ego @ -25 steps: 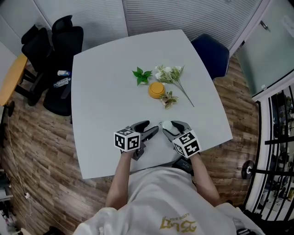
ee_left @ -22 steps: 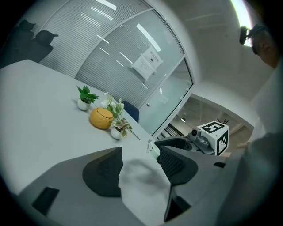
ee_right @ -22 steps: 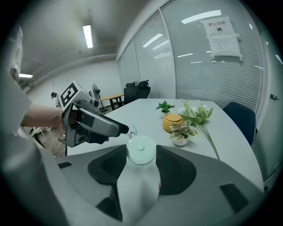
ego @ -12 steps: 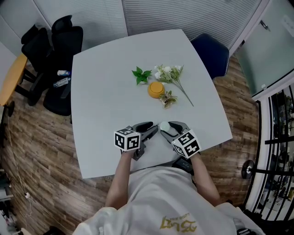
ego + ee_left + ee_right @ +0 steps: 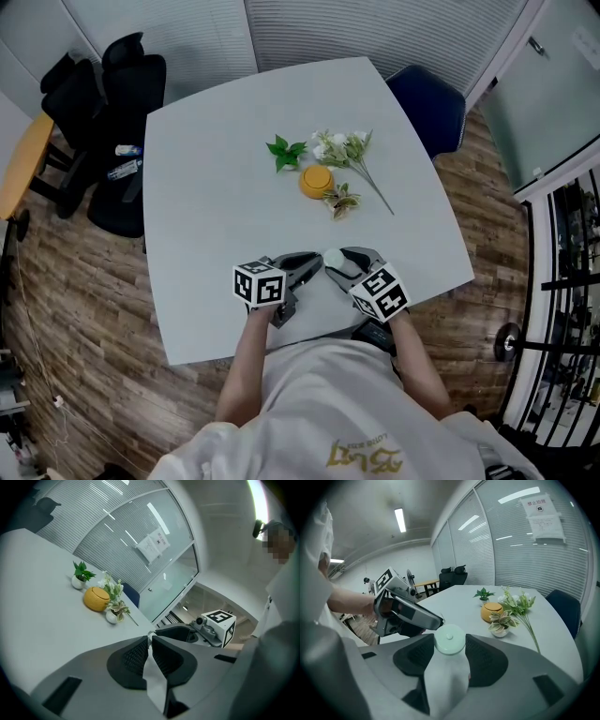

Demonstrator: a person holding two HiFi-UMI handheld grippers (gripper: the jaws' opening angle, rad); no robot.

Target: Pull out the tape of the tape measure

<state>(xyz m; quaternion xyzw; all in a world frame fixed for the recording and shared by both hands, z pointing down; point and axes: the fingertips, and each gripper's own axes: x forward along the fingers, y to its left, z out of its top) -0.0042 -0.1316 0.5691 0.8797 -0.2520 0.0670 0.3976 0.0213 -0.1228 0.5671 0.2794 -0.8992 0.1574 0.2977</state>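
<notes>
Near edge of the counter (image 5: 216, 187): your right gripper (image 5: 337, 265) clamps the pale green round tape measure (image 5: 450, 640) between both pads. Your left gripper (image 5: 150, 637) meets it tip to tip. Its jaws have just been closing and are now nearly together, pinching the small tape end (image 5: 151, 633). Farther out: orange pot (image 5: 317, 181), green plant (image 5: 288, 153), flower sprig (image 5: 352, 150).
</notes>
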